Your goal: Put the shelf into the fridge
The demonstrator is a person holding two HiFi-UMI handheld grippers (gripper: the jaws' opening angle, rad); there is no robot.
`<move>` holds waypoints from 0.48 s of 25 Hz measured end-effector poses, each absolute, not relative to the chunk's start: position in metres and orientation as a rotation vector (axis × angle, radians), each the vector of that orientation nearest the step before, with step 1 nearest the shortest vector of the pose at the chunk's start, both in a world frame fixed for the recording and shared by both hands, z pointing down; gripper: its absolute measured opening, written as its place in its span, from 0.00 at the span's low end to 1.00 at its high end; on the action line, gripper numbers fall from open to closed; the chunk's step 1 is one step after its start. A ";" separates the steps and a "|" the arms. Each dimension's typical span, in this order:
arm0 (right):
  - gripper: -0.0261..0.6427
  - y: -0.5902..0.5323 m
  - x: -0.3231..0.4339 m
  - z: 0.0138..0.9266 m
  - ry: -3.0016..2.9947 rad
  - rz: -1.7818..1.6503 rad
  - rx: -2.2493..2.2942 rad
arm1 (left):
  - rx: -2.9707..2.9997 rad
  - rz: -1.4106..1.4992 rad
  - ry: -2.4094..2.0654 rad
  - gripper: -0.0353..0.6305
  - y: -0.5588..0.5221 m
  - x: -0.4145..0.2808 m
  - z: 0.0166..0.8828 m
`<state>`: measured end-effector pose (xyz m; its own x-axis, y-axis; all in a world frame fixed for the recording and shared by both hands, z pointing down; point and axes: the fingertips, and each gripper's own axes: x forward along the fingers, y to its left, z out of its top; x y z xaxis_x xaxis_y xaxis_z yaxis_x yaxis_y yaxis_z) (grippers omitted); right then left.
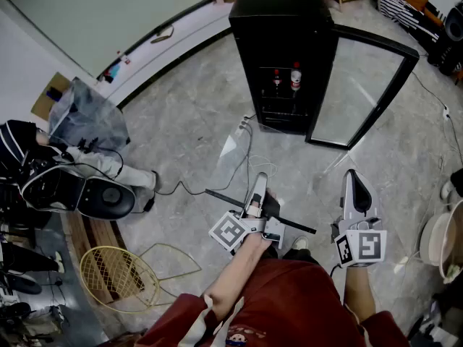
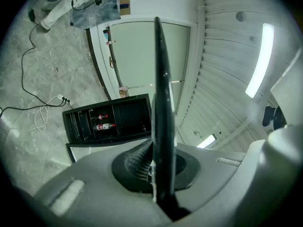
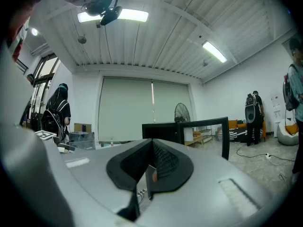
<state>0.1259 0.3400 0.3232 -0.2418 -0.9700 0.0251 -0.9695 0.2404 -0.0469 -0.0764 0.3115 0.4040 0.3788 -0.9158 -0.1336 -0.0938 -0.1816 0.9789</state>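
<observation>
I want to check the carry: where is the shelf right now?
In the head view the shelf is at lower centre, clamped in the left gripper. It is held off the floor, well short of the open fridge ahead.

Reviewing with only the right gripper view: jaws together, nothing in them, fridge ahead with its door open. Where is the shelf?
Observer: In the left gripper, clamped between its jaws. The shelf sticks out from them edge-on.
Operator: Is the fridge empty?
Observer: No. The head view shows two bottles standing inside the fridge.
Operator: Anything lying in the way?
Observer: A white power strip lies just in front of the fridge.
</observation>
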 end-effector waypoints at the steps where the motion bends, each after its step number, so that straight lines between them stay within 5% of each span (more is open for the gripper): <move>1: 0.04 0.338 0.124 0.324 2.468 -0.081 -1.927 | 1.572 -0.972 -0.927 0.06 0.310 -0.078 0.405; 12: 0.04 0.322 0.098 0.326 2.478 -0.073 -1.930 | 1.564 -0.983 -0.921 0.06 0.294 -0.102 0.410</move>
<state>0.0978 0.3221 0.3259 -0.2454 -0.9690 0.0287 -0.9690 0.2443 -0.0362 -0.1021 0.2936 0.4099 0.3725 -0.9176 -0.1385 -0.0788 -0.1800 0.9805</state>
